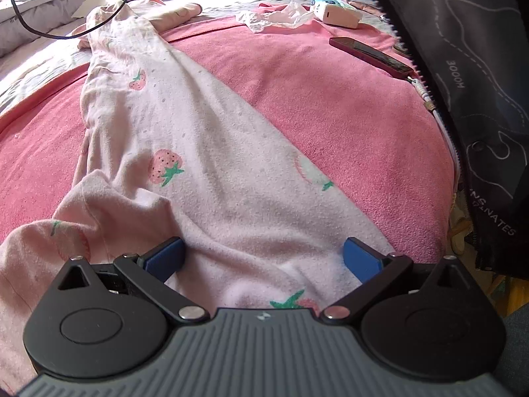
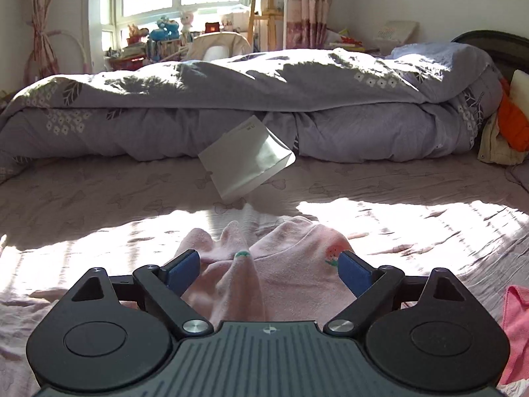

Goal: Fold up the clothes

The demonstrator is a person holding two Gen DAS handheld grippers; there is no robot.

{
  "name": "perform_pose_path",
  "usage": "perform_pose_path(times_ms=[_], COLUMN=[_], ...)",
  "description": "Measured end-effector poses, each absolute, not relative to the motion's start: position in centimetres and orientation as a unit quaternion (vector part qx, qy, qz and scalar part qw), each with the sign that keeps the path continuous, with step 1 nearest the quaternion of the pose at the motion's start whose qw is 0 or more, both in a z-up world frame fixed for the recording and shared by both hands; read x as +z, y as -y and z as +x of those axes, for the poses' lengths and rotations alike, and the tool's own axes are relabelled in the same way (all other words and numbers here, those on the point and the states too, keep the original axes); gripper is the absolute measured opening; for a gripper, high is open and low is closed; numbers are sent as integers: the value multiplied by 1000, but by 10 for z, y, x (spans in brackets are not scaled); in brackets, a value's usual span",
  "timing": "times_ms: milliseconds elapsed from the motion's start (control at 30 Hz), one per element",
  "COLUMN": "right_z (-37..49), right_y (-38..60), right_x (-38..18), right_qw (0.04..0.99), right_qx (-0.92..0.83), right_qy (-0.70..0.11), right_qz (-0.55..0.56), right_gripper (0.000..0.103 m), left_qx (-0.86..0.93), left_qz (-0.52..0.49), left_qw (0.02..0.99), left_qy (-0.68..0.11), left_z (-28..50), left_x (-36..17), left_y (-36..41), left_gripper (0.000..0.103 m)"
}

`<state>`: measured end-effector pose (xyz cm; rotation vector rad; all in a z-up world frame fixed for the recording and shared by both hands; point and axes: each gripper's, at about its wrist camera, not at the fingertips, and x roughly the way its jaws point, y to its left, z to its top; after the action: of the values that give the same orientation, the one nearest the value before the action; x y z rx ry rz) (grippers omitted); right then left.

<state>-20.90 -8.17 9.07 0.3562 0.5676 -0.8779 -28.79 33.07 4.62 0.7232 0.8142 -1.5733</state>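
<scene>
- Left gripper [image 1: 263, 258]: jaws spread wide, blue pads [image 1: 167, 258] standing apart over the pink strawberry-print garment [image 1: 205, 152]; nothing is clamped between them. Whether the pads rest on the cloth cannot be told.
- Right gripper [image 2: 266, 271]: jaws likewise wide apart, released. The far end of the garment [image 2: 281, 264] lies bunched between and beyond the blue pads [image 2: 353, 273], which do not press on it.
- Garment position, left wrist view: it lies stretched lengthwise on a pink towel [image 1: 330, 106], running from the gripper up toward the far edge, narrowing as it goes. A folded-over lobe of the same fabric sits at lower left, beside the left pad.
- Garment position, right wrist view: its end rests on a pale lilac bedsheet [image 2: 99, 205], partly in a patch of sunlight.
- Other items on the towel: a dark phone [image 1: 370, 56] near the right edge, a crumpled clear plastic wrapper [image 1: 277, 16] and a small white box [image 1: 340, 16] further back, well apart from the garment.
- A dark printed jacket [image 1: 479, 66] with an open zip hangs along the right side of the left wrist view.
- Beyond the garment: a white paper packet [image 2: 246, 158] leans against a rolled grey floral duvet [image 2: 231, 99].
</scene>
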Motion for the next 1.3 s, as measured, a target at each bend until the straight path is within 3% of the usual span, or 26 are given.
perform_pose_path(times_ms=[100,200,400,567,667,700,733,767,800,1100,1167,1200,1300], right_z=[-253,-311,-422,-429,-408,-404,-401,-397,-399,-411,-412,-417,-444], right_y=[24,-51,-146,-159,-167,-169,-171,-173,-172,-184,-187,-191,-206], right_x=[97,84,44,41,35,36,39,41,44,34,39,45,61], right_qw=[864,844,762,776,793,794,793,791,786,780,775,771,781], right_qx=[-375,-359,-318,-275,-264,-276,-289,-303,-308,-411,-428,-440,-417], right_qy=[-283,-345,-396,-356,-372,-382,-394,-405,-402,-399,-396,-390,-352], right_qz=[182,199,402,442,404,383,365,345,354,253,243,245,303], right_gripper=[90,90,66,64,63,51,24,7,5,9,20,33,42], left_qx=[-671,-670,-647,-579,-529,-514,-493,-471,-448,-392,-401,-406,-427], left_qz=[311,313,324,316,326,333,345,357,366,364,372,373,374], left_qw=[578,579,609,692,728,736,742,750,756,769,766,763,753], left_qy=[-345,-343,-324,-294,-289,-290,-294,-299,-307,-349,-339,-337,-333], left_z=[-289,-290,-284,-255,-233,-227,-217,-212,-206,-187,-188,-187,-183], left_x=[46,47,58,80,85,84,80,77,72,59,59,59,58], left_y=[-330,-330,-330,-339,-342,-343,-342,-343,-344,-368,-369,-369,-368], left_gripper=[103,103,101,100,100,100,100,100,100,102,102,102,103])
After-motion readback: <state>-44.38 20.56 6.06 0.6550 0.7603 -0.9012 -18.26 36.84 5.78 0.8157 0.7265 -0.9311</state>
